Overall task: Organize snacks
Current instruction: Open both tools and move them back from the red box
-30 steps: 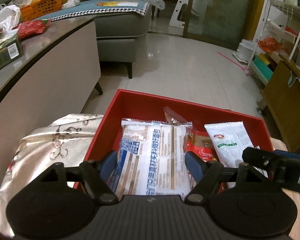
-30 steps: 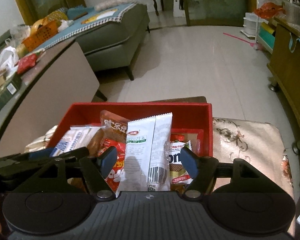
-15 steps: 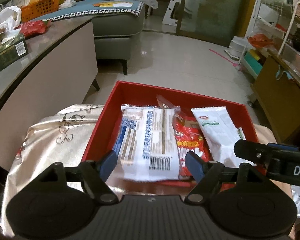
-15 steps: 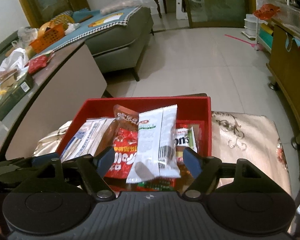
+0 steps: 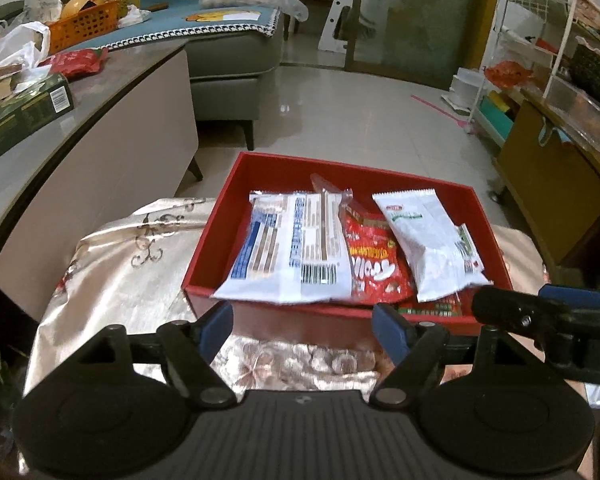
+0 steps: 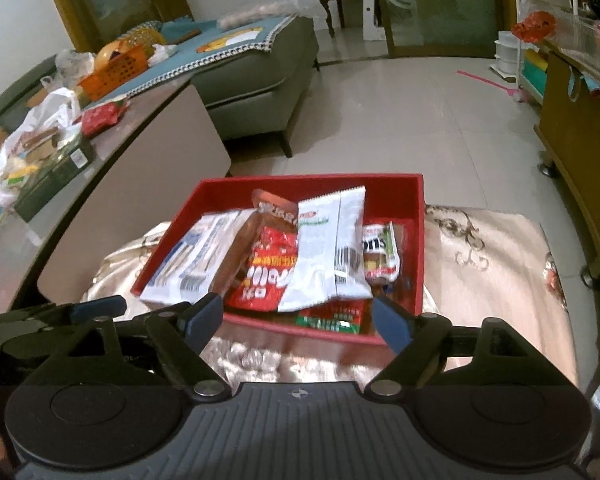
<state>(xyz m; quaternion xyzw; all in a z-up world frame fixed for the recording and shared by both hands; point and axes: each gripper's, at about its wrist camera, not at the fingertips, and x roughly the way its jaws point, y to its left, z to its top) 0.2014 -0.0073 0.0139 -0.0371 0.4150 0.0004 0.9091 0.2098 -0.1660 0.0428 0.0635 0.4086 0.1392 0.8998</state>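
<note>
My red box [image 5: 342,168] sits on a cloth-draped counter [image 5: 132,264], holding snack packets: a white-and-blue one [image 5: 288,252] at left, a red one [image 5: 374,256] in the middle, a white-and-green one [image 5: 428,248] at right (more lie beneath, uncountable). Tiled floor [image 5: 340,112] and a grey sofa [image 5: 232,60] lie beyond. My left tongs [image 5: 306,326] are released and empty; my right tongs [image 6: 298,320] are opening, nothing between them.

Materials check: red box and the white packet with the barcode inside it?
Red rectangular box: looks like rigid cardboard, matte red, with thin straight walls and crisp corners. White barcode packet: thin plastic film, glossy and crinkled, with a crimped end seal. Both judged by look alone.
</note>
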